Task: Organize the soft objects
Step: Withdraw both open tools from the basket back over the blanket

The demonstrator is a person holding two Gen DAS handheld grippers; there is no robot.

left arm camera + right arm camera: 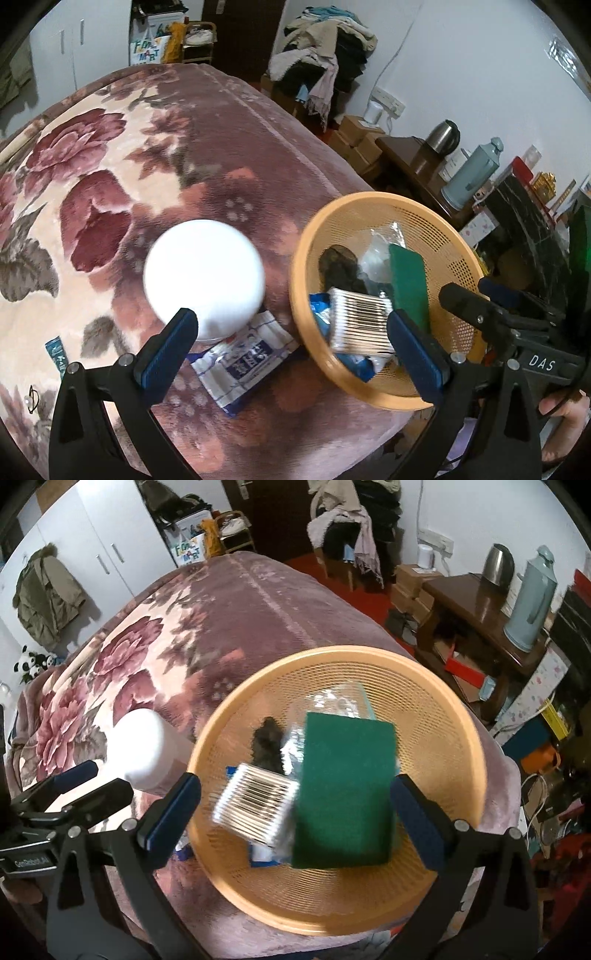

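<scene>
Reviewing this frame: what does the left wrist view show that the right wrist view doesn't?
Only the left wrist view: the blue-and-white tissue pack lying flat beside the white jar, and a small blue wrapper on the blanket. Only the right wrist view: the green scouring pad's full face, plus toy pandas. Both: the orange basket, cotton swab pack, both grippers open.

black claw (291, 345) arms with blue pads, silver screws, "das" label.

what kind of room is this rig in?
Likely a lived-in bedroom: a bed under a floral blanket, white wardrobe doors with a coat hung beside them, and clothes piled on a chair.
</scene>
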